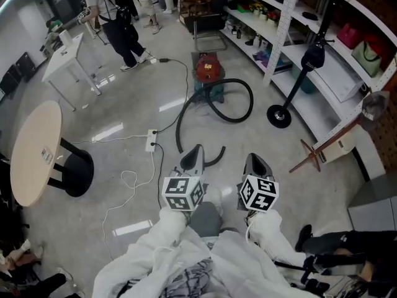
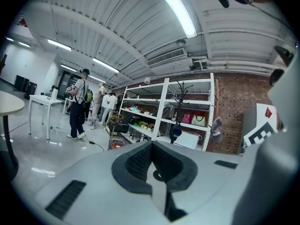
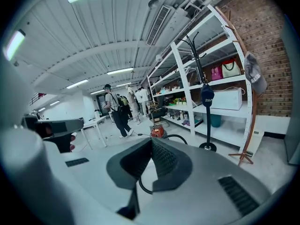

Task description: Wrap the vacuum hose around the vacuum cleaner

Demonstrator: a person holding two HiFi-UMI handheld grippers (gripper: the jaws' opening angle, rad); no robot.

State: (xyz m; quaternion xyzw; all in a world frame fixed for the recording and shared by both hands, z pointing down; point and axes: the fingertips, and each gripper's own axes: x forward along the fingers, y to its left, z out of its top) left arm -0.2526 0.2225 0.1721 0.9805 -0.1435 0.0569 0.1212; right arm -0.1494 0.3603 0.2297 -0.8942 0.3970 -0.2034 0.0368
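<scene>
The red vacuum cleaner (image 1: 208, 67) trailed its black hose (image 1: 233, 121) in 1 loose floor loop (unwrapped), left gripper (image 1: 196, 149) and right gripper (image 1: 254, 158) both closed, empty.

Round table (image 1: 34, 151), white shelving (image 1: 335, 79)

Glossy grey floor (image 1: 124, 104) underfoot, a round wooden table (image 1: 34, 151) at the left and a white table (image 1: 65, 51) beyond it. White shelving (image 1: 282, 17) runs down the right against a brick wall (image 2: 232, 116), strip lights (image 2: 176, 8) glowing on the ribbed ceiling (image 2: 117, 27).
</scene>
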